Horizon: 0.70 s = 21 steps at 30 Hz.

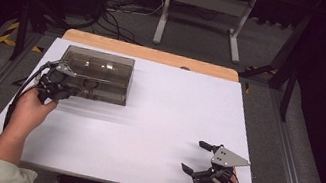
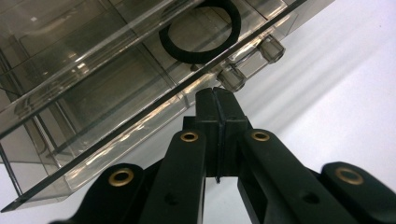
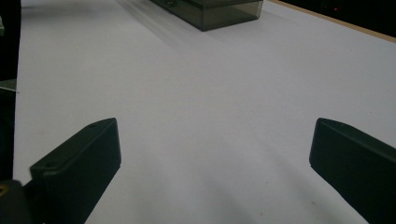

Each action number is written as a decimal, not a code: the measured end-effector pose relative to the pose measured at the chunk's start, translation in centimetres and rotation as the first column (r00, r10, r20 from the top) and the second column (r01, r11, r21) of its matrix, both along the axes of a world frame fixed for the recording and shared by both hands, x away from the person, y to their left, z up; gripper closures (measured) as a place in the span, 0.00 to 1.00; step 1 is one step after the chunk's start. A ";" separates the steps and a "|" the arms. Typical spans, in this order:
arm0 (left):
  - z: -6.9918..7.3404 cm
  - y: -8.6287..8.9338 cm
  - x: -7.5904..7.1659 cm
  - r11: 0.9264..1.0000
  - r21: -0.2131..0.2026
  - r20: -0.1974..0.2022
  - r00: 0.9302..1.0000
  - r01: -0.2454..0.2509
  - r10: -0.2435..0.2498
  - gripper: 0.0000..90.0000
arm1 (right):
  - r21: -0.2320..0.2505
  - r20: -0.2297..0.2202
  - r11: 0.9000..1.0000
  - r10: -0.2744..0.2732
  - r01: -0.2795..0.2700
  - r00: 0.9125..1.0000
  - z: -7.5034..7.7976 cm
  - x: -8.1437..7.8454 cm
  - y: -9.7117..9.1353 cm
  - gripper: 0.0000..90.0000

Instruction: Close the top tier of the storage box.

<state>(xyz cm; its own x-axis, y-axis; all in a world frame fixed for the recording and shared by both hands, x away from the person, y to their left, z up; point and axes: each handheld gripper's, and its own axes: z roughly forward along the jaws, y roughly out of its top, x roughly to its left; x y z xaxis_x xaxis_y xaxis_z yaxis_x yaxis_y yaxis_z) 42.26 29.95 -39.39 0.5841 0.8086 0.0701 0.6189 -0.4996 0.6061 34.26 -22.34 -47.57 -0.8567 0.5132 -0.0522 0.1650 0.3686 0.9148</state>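
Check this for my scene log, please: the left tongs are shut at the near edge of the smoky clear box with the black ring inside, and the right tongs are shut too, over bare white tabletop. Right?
Not quite: the right tongs are open, their jaws set wide apart over the white tabletop, as the right gripper view shows. The rest holds: the left tongs are shut at the edge of the smoky clear box, with the black ring inside.

A laboratory or recording studio set up for data collection. A white rectangular board (image 1: pixel 160 121) lies on a light wooden tabletop (image 1: pixel 152 53) at frame centre. Black curtains darken the left and right edges. Grey carpet (image 1: pixel 196 36) covers the floor, with loose black cables (image 1: pixel 114 12) at upper left. A white metal table frame (image 1: pixel 206 8) stands at top centre. Yellow-and-black hazard tape (image 1: pixel 8 31) marks the floor at left.
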 end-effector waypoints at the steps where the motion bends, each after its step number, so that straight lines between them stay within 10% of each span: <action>1: 0.0 0.0 0.1 1.000 -0.001 0.004 1.000 -0.006 0.006 1.00 | 0.001 -0.001 1.000 0.000 0.000 1.000 0.0 0.0 0.0 0.03; 21: -0.4 -0.3 1.3 0.997 -0.036 0.040 0.997 -0.064 0.066 1.00 | 0.003 -0.003 1.000 0.000 0.000 1.000 0.0 0.0 0.0 0.03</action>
